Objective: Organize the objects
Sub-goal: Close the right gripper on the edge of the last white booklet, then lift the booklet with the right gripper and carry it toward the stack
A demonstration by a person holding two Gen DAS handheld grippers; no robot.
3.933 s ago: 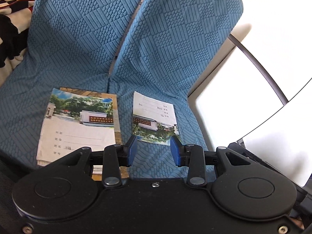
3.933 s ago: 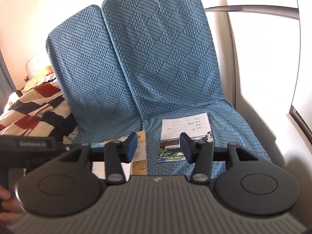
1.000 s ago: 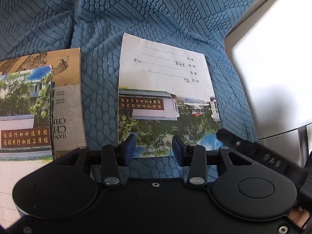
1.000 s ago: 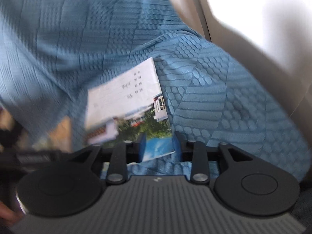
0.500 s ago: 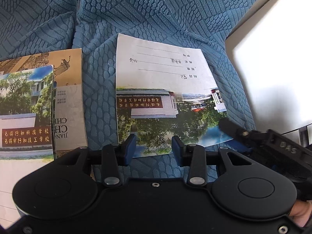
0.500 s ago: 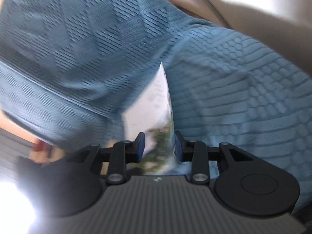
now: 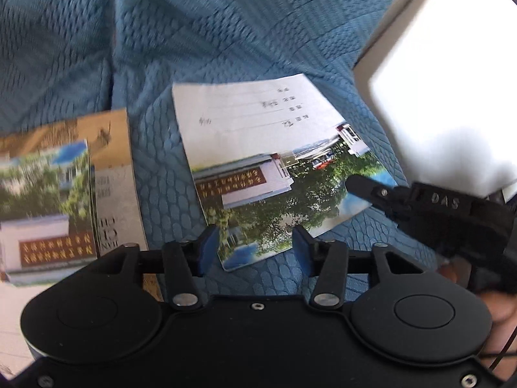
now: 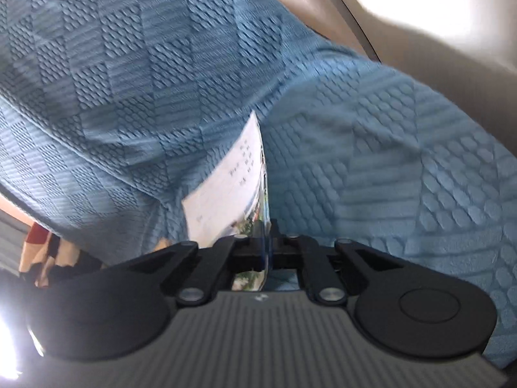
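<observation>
A small stack of booklets (image 7: 48, 200) is lying at the left on the blue seat cover (image 7: 226, 32), the left gripper (image 7: 255, 247) is spreading its fingers with nothing between them, and the right gripper (image 7: 355, 184) is pinching the photo-cover notebook (image 7: 265, 161) by its near right corner.

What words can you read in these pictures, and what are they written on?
"DAS": raised letters on the right gripper.
"CH": start of a title on the brown book; the rest is blurred.
Gold sign and handwritten lines on the notebook: too blurred to read.
</observation>
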